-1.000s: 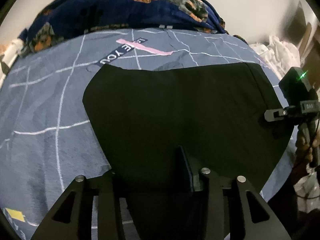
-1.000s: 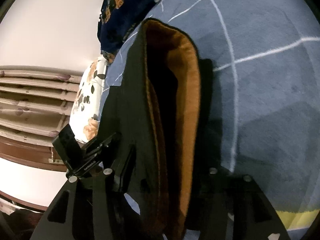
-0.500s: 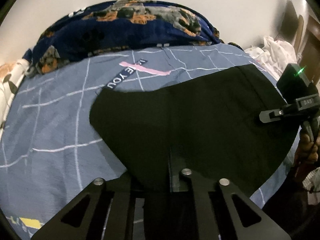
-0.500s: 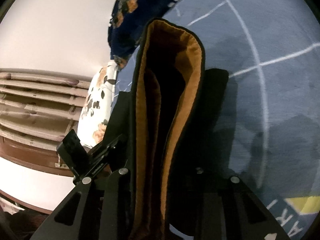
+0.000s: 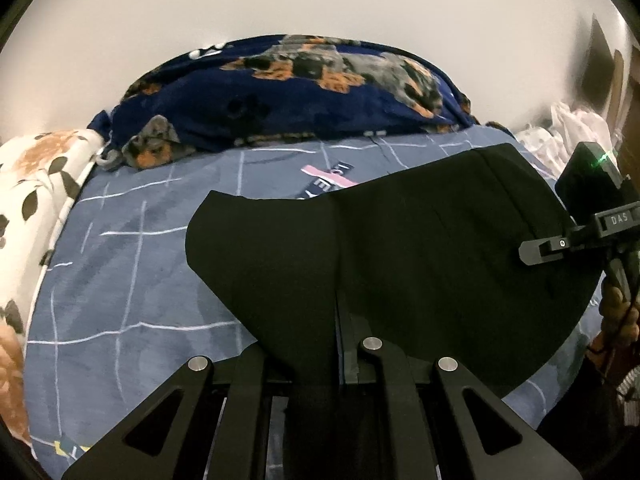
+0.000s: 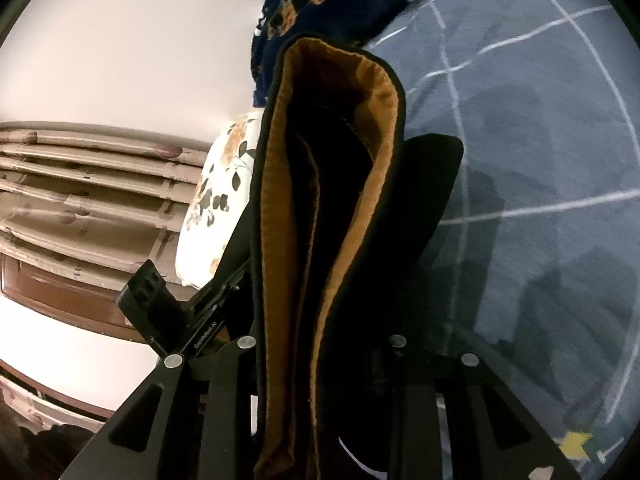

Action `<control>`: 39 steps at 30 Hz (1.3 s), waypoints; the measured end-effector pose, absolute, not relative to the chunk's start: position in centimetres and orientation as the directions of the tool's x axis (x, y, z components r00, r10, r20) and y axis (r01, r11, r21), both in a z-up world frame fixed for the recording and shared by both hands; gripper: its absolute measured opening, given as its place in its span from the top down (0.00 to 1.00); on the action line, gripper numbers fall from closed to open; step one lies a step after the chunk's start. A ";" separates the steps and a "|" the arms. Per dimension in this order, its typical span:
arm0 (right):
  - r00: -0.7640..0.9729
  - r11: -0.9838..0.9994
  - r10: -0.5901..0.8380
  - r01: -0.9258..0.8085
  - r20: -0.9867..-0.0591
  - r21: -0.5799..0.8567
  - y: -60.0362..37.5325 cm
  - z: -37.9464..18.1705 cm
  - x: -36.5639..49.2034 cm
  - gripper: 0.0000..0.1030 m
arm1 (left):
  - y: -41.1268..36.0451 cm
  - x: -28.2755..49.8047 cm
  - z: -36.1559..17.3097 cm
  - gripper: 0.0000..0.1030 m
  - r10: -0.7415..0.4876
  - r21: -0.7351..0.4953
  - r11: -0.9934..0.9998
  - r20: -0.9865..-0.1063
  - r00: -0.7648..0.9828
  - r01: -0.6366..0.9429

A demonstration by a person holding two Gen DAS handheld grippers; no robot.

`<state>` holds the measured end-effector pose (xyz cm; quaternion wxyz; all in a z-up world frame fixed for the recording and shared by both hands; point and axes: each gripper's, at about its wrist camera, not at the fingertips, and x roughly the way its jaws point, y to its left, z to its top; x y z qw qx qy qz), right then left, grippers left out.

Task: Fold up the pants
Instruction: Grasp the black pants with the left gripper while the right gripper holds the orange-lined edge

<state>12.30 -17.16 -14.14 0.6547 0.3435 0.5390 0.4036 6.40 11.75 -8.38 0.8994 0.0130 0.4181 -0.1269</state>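
Left wrist view: we now hold the black fabric pants [image 5: 400, 264] lifted above the blue grid-patterned bed [image 5: 120, 280], left gripper [image 5: 320, 364] and right gripper [image 6: 320, 360] fingers newly clamped on its edge, ready for folding.

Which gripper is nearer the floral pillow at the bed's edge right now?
Left. The left gripper, clamped on the black pants, sits toward the floral pillow; the right gripper holds the pants' far side, away from it.
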 end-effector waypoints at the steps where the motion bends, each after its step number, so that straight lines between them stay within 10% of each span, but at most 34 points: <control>1: 0.092 0.435 0.900 -0.160 -0.425 0.886 -17.0 -14.1 12.4 0.74 | 12.0 6.5 -8.3 0.91 -0.215 -0.082 0.969 -0.754 0.621 0.235; 39: 0.081 0.333 0.943 -0.167 -0.324 0.928 -8.9 -13.8 25.8 0.74 | 20.1 19.7 -7.3 0.91 -0.100 -0.050 0.995 -0.701 0.706 0.091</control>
